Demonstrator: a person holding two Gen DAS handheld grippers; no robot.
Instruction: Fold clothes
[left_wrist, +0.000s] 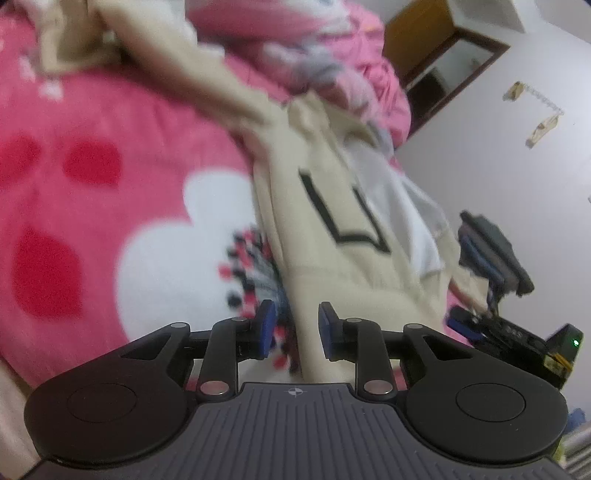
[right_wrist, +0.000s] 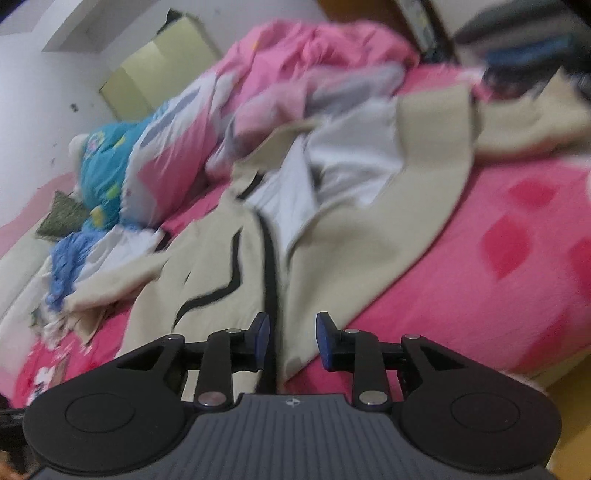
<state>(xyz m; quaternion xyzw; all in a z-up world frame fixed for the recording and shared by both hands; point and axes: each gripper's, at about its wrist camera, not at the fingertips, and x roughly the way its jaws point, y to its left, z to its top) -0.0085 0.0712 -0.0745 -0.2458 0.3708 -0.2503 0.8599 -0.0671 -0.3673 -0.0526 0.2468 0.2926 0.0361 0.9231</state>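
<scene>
A cream jacket with black trim and a pale grey lining lies spread on a pink bedspread. In the left wrist view my left gripper is open low over the jacket's near end, and a cream fold runs between its blue pads without being pinched. In the right wrist view the jacket lies open with its lining showing. My right gripper is open at the near hem, and the black-trimmed front edge passes between its fingers. Both views are motion-blurred.
A crumpled pink quilt is heaped behind the jacket. A blue plush item and blue and white cloths lie at the left. A wooden cabinet stands by the white wall. Dark gear with a green light sits at the bed's right edge.
</scene>
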